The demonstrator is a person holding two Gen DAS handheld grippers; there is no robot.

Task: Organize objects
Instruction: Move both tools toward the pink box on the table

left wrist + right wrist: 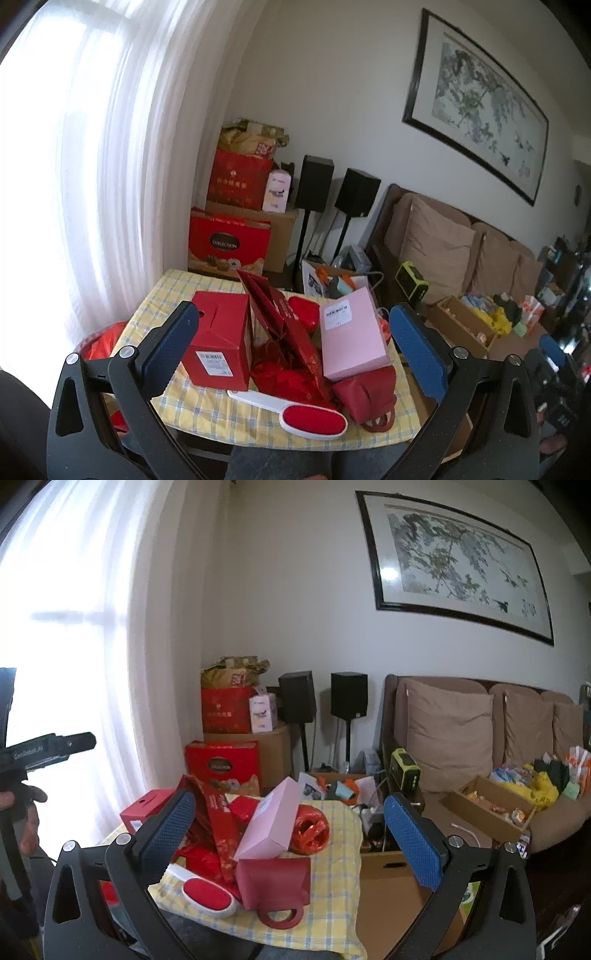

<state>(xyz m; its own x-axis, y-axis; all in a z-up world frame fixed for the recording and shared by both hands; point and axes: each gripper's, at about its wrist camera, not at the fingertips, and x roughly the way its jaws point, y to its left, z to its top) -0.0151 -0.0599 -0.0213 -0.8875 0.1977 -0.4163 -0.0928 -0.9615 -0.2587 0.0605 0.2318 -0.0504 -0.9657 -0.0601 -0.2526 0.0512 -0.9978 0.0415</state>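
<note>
Both my tools are spread wide with nothing between the pads: the left tool (pixel 291 350) and the right tool (pixel 290 834) hang short of the pile, touching none of it.

Everything to sort sits on the checked surface (pixel 207 406), lower middle of both frames. In the left wrist view the red box (pixel 221 343) stands left of centre, with a shipping label low on its front. It looks like stiff cardboard, probably light, and I would take it across its two flat side walls, since the tool looks wide enough to span it. Leaning against it is a red paper bag (pixel 284 317), thin and floppy; its folded top edge is the only firm place to pinch. The pink box (pixel 351 336) lies tilted to the right of the bag, smooth-faced (likely a bit slick), so a grip across its narrow sides should hold better than across the broad face.

At the near edge lies a lint brush (pixel 314 421), white handle pointing upper left. It is rigid and easy, and the handle is the place to take it. Beside it slumps a dark red pouch (pixel 369 395) with a loop handle at the bottom, soft enough to collapse under the pads.

In the right wrist view a crinkly red bundle (pixel 310 830) sits behind the pink box. It seems shiny plastic wrap, so I would squeeze gently.

An open carton (pixel 391 893) stands just right of the surface.
</note>
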